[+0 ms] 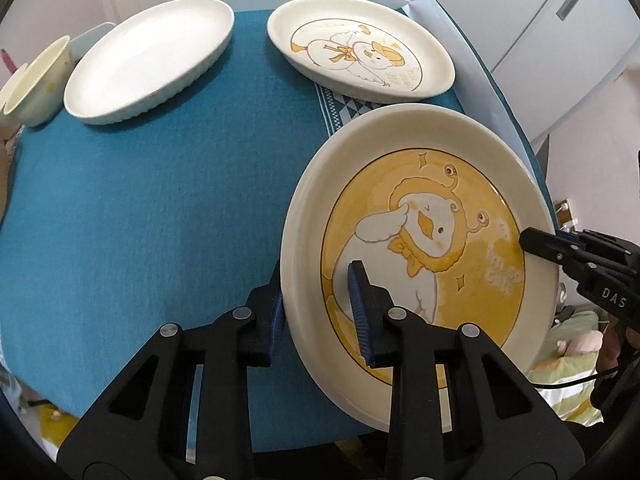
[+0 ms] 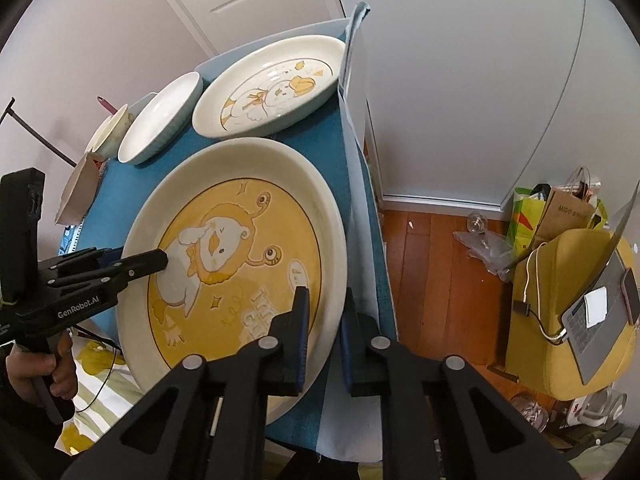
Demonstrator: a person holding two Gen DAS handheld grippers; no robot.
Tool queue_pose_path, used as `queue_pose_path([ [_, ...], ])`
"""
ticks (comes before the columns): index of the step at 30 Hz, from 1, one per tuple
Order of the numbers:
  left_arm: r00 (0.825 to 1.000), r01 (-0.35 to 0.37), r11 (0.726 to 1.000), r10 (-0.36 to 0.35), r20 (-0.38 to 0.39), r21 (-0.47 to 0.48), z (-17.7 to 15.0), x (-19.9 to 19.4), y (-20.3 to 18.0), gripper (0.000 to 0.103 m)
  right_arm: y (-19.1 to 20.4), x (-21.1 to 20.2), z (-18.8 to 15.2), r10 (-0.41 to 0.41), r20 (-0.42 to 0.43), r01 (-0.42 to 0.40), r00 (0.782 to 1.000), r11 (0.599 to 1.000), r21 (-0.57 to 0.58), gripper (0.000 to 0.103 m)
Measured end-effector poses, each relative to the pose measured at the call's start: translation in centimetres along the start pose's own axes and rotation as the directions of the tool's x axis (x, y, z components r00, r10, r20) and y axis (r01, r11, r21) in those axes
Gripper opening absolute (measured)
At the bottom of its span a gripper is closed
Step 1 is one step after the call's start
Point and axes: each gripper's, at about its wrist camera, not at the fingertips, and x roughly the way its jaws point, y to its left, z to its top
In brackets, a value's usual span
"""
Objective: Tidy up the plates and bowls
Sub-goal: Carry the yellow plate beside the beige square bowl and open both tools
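- Yellow-centred duck plate (image 1: 420, 240) sits at the near right corner of the blue tablecloth (image 1: 160, 200), overhanging the table edge a bit; I've got both grippers on it.
- Left gripper (image 1: 320, 304): fingers clamped across the plate's near-left rim, one pad inside, one outside.
- Right gripper (image 2: 324, 332): fingers squeezed together on the near-right rim, same straddle.
- Progress: early, by my read. Nothing is stacked. Plate not lifted yet as far as I can judge; it may be tilting, fisheye makes that hard to call.
- Left to sort: cream duck plate (image 1: 360, 52) far right, plain white dish (image 1: 148, 60) far left beside it, small pale bowl (image 1: 40, 80) at the far left edge. All lie apart from each other.
- Writing: "DAS" on the right gripper's body in the left wrist view; "GenRobot.AI" on the left gripper's body in the right wrist view.
- Brown paper bag (image 2: 572, 212) on the floor at right reads roughly "MIGO SWEET", too small to be sure.
- Plate lettering is pale and unreadable.
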Motion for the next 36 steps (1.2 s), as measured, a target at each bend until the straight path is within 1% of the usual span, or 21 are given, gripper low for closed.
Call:
queue_pose_path([
  [6, 1.0, -0.009, 1.0, 0.009, 0.026, -0.018, 0.1, -0.7, 0.7, 0.026, 1.2, -0.8, 0.4, -0.005, 0.022, 0.006, 1.0, 0.999, -0.042, 0.013],
  [8, 0.999, -0.015, 1.0, 0.016, 0.038, -0.026, 0.0, -1.6, 1.1, 0.026, 1.7, -1.1, 0.7, -0.001, 0.029, 0.003, 1.0, 0.998, -0.055, 0.013],
  [11, 0.997, -0.029, 0.998, 0.032, 0.064, -0.052, -0.2, -3.6, 2.2, 0.026, 2.9, -1.9, 1.7, 0.022, 0.041, -0.019, 0.999, 0.997, -0.077, 0.013],
  [13, 0.995, -0.04, 0.995, 0.048, 0.087, -0.089, -0.4, -5.4, 3.5, 0.026, 4.1, -2.3, 2.3, 0.04, 0.047, -0.035, 0.998, 0.994, -0.1, 0.013],
  [16, 0.99, -0.061, 0.989, 0.077, 0.121, -0.133, -0.8, -7.7, 5.4, 0.026, 6.9, -2.6, 3.6, 0.077, 0.05, -0.068, 0.996, 0.984, -0.166, 0.013],
  [19, 0.983, -0.082, 0.98, 0.11, 0.149, -0.181, -1.5, -10.2, 8.4, 0.026, 10.1, -2.3, 4.9, 0.108, 0.05, -0.094, 0.993, 0.968, -0.232, 0.013],
  [21, 0.978, -0.097, 0.972, 0.134, 0.162, -0.215, -1.9, -11.6, 10.9, 0.026, 12.0, -1.8, 5.5, 0.123, 0.044, -0.108, 0.991, 0.961, -0.255, 0.013],
  [26, 0.974, -0.126, 0.952, 0.172, 0.148, -0.278, -3.5, -13.1, 17.0, 0.026, 17.9, 0.8, 6.6, 0.152, -0.001, -0.146, 0.988, 0.942, -0.303, 0.013],
  [31, 0.98, -0.135, 0.94, 0.174, 0.099, -0.313, -5.0, -13.0, 22.9, 0.026, 22.7, 4.4, 6.7, 0.161, -0.07, -0.175, 0.984, 0.942, -0.286, 0.013],
  [32, 0.981, -0.135, 0.939, 0.171, 0.09, -0.316, -4.5, -12.4, 23.9, 0.026, 23.8, 5.3, 6.7, 0.16, -0.083, -0.177, 0.984, 0.942, -0.285, 0.013],
  [36, 0.988, -0.125, 0.938, 0.147, 0.046, -0.323, -5.0, -11.3, 28.2, 0.026, 26.5, 7.9, 6.6, 0.149, -0.117, -0.176, 0.982, 0.946, -0.272, 0.013],
])
